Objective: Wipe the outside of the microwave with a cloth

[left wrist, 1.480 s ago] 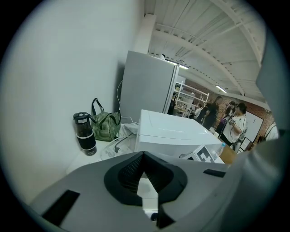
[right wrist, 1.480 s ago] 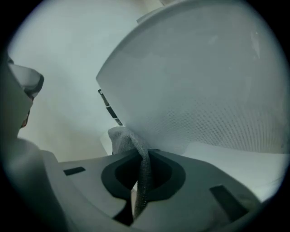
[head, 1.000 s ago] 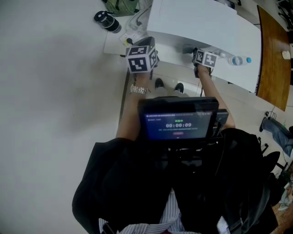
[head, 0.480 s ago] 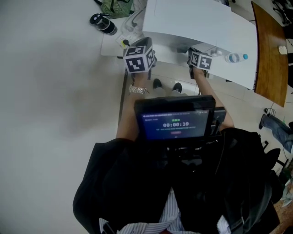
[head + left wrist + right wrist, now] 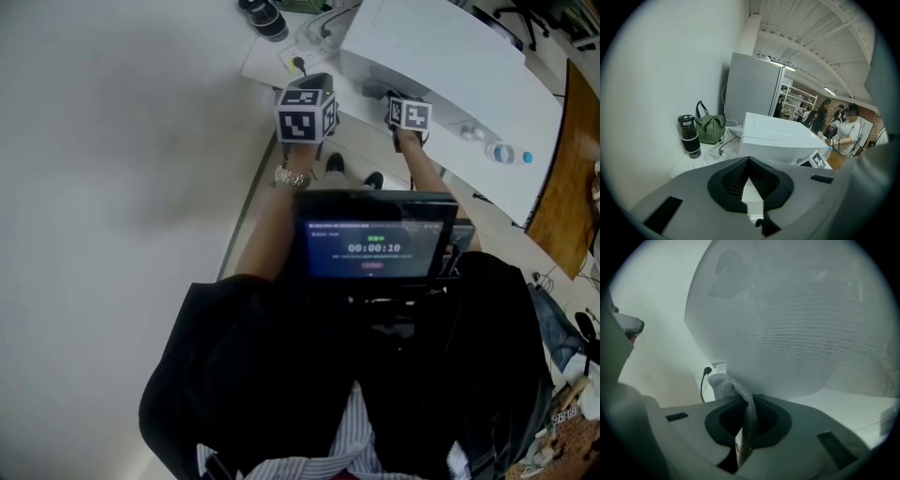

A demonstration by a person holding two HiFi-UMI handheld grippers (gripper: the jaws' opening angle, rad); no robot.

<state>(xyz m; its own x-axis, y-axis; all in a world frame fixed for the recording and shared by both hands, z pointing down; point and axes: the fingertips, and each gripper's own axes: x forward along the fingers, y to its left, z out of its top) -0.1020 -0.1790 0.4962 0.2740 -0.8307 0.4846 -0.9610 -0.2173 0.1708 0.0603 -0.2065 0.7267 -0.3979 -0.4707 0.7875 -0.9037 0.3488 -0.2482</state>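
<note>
The right gripper (image 5: 746, 405) is clenched on a grey cloth (image 5: 727, 383), which runs down between the jaws; its bunched top meets the lower left edge of the white microwave (image 5: 797, 324), whose wall fills most of the right gripper view. A black cable (image 5: 702, 381) hangs just left of the microwave there. The left gripper (image 5: 749, 162) has its jaws closed together with nothing between them and is held in front of the microwave, apart from it. Left of the microwave stand a black flask (image 5: 688, 136) and a green striped bag (image 5: 710, 129), with a tall grey cabinet (image 5: 752, 91) behind it. In the head view a clear water bottle (image 5: 506, 155) lies to the right of the microwave, and a dark screen (image 5: 375, 248) sits on the person's chest, nearer than it
</note>
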